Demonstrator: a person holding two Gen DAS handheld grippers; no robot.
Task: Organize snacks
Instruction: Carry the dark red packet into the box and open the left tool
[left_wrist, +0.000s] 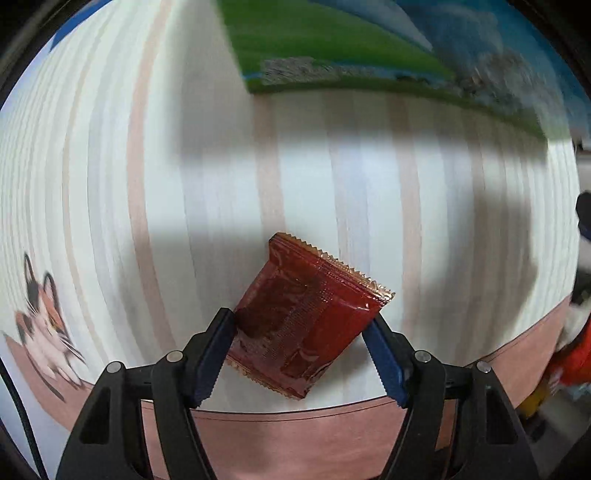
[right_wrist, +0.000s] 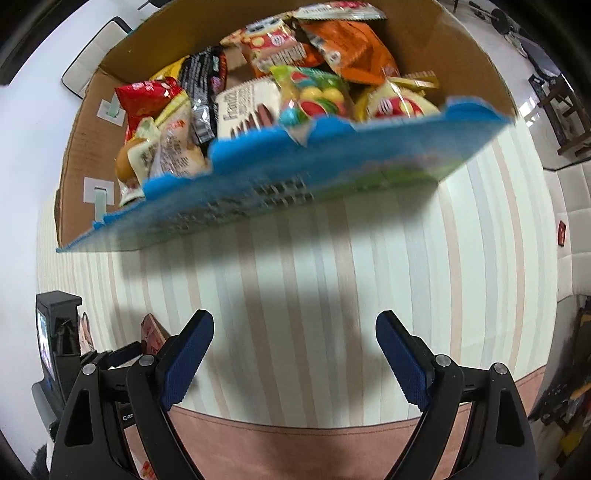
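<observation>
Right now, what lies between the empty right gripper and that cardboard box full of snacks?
Only bare striped tablecloth and shadow lie between the right gripper and the snack box, seen in the right wrist view.

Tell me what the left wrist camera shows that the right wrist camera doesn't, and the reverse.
Left wrist only: the left gripper closed on a dark red packet, plus a cat picture on the striped cloth.

Right wrist only: the inside of the cardboard box, full of mixed snack packets, and the right gripper open with nothing between its fingers.

Both: the striped cloth with its pink border, and the box's blue and green printed side.
</observation>
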